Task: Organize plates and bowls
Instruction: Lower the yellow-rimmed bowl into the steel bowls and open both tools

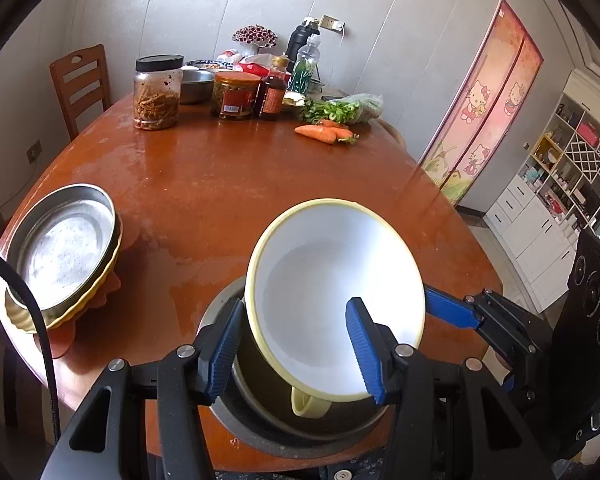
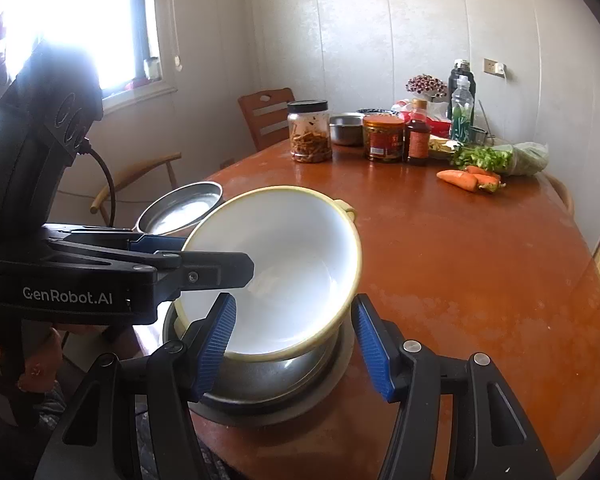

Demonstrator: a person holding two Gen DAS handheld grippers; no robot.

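Observation:
A white bowl with a yellow rim and a side handle [image 1: 332,296] [image 2: 284,264] sits tilted inside a steel bowl [image 1: 260,420] [image 2: 268,384] at the table's near edge. My left gripper [image 1: 296,352] is open: one finger lies inside the white bowl, the other outside its left wall, astride the rim. It also shows in the right wrist view [image 2: 204,258]. My right gripper [image 2: 294,348] is open, its fingers on either side of the stacked bowls' near side. It also shows in the left wrist view [image 1: 452,312]. A steel plate [image 1: 66,246] [image 2: 180,208] rests on a yellow dish [image 1: 80,308] at the left.
Round wooden table [image 1: 260,184] [image 2: 480,280]. At its far side stand jars [image 1: 157,92], a sauce bottle [image 1: 274,90], a steel bowl [image 1: 196,85], bottles, greens and carrots [image 1: 324,132]. Wooden chairs [image 1: 82,80] stand beyond the table; cabinets [image 1: 548,216] at right.

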